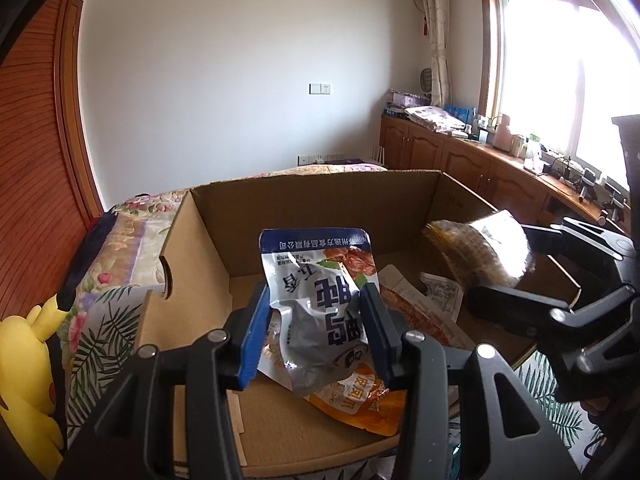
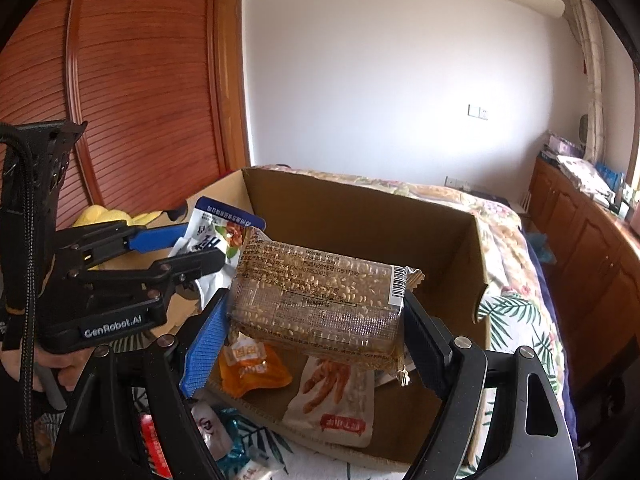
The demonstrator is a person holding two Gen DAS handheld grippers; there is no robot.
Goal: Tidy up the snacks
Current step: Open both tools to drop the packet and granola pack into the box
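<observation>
- the left gripper (image 1: 316, 320) was seen low in the centre of the left wrist frame, its fingers clamped on a silver snack pouch (image 1: 320, 292) that was held upright over the cardboard box (image 1: 304, 204).
- the right gripper (image 2: 316, 332) was seen at lower centre of the right wrist frame, its fingers closed on a clear pack of puffed grain (image 2: 320, 300), which was held level above the box floor.
- an orange sachet (image 2: 250, 368) and a white chicken-feet pouch (image 2: 340, 400) were seen lying flat on the box floor, at the bottom centre of the right wrist frame, just beneath the held pack.
- more wrapped snacks (image 2: 216, 436) were left outside the box on the leaf-print bedcover (image 2: 508, 320), at the lower left of that frame.
- the step in hand was judged to be lowering both packets into the box.
- it was judged best that each packet be brought down near the floor before release, over a bare patch of cardboard and not on top of the packets already there.
- the two grippers were close together, so it was thought wise that one be lowered and released at a time.
</observation>
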